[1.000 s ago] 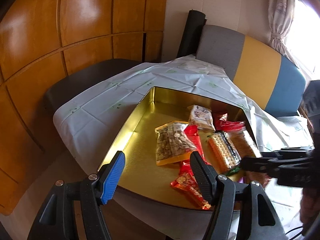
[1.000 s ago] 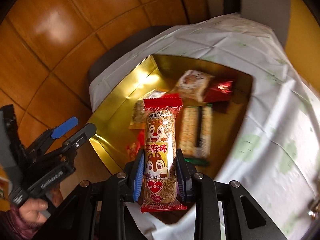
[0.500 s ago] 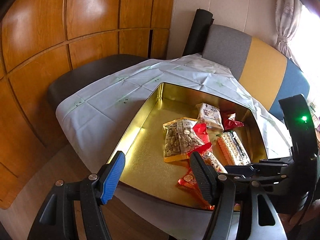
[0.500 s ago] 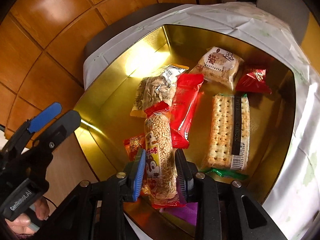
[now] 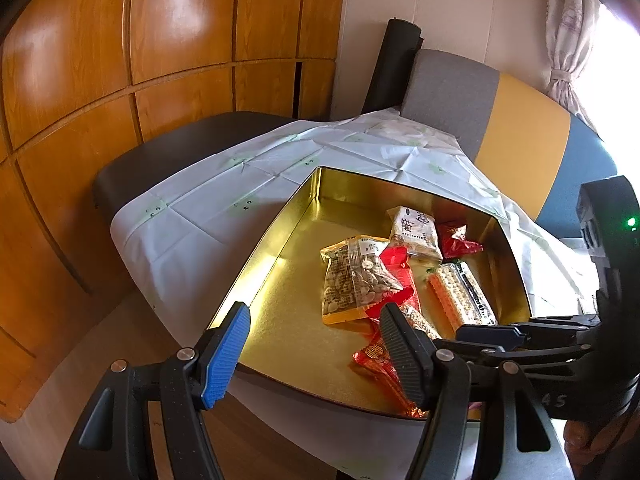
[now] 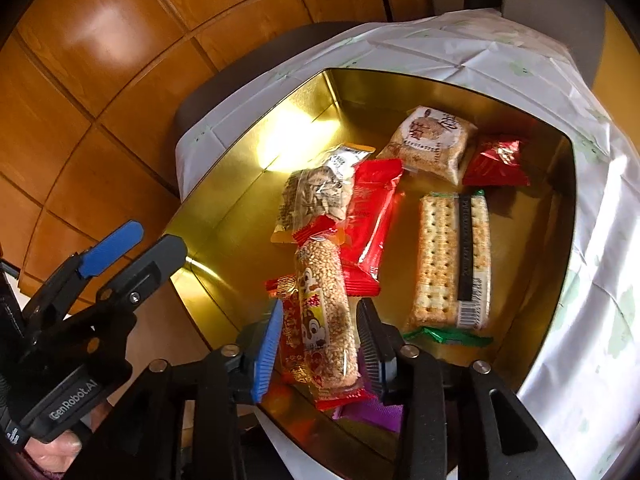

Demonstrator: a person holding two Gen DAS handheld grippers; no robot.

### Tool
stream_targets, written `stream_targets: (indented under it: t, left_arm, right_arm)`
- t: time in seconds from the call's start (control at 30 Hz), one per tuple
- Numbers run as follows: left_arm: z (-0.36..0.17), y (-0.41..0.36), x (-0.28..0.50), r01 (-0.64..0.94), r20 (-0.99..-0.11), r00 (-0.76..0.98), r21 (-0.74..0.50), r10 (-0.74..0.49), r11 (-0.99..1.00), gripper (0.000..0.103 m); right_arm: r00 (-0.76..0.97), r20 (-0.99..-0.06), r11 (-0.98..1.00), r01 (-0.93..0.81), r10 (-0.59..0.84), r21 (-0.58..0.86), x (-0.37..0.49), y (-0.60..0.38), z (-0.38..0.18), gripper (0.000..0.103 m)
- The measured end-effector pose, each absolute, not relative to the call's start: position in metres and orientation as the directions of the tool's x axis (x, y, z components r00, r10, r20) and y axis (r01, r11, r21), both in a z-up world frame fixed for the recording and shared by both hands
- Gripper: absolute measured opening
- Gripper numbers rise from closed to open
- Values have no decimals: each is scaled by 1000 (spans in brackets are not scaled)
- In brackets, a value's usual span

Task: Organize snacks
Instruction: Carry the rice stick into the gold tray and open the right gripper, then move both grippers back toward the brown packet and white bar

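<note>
A gold tin tray (image 5: 280,240) (image 6: 552,280) holds several snacks: a seed packet (image 5: 352,276) (image 6: 316,196), a red packet (image 6: 372,208), a cracker pack (image 5: 456,292) (image 6: 452,260), a rice cake packet (image 5: 412,228) (image 6: 432,144). My right gripper (image 6: 318,340) has its jaws spread apart either side of a squirrel-print grain bar (image 6: 326,312), which lies in the tray's near corner. My left gripper (image 5: 316,344) is open and empty over the tray's near edge.
The tray rests on a white cloth (image 5: 224,204) over a low table. Wood wall panels (image 5: 120,60) stand on the left. A dark seat (image 5: 172,148) and a grey, yellow and blue sofa back (image 5: 512,128) lie beyond.
My right gripper lowered the grain bar into the tray and its jaws have opened off it. The left gripper stayed open and shifted slightly.
</note>
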State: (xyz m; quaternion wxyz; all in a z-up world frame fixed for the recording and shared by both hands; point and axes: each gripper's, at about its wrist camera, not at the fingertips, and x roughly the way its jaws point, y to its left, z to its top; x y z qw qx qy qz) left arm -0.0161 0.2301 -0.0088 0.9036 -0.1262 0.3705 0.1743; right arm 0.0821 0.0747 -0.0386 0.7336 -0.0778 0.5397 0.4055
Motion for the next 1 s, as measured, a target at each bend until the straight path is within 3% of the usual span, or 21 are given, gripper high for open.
stream_targets:
  t: [0.4,1.0]
  left_arm:
    - [4,218,-17,-379,-692,685,-72,227,923,68]
    - [28,144,9,-188,-673,728,-7,135,982,68]
  right_arm:
    - [250,-771,712,-613,585,341,86,3,8,47]
    - [480,-802,922,-324,354,213,112,-203,26,53]
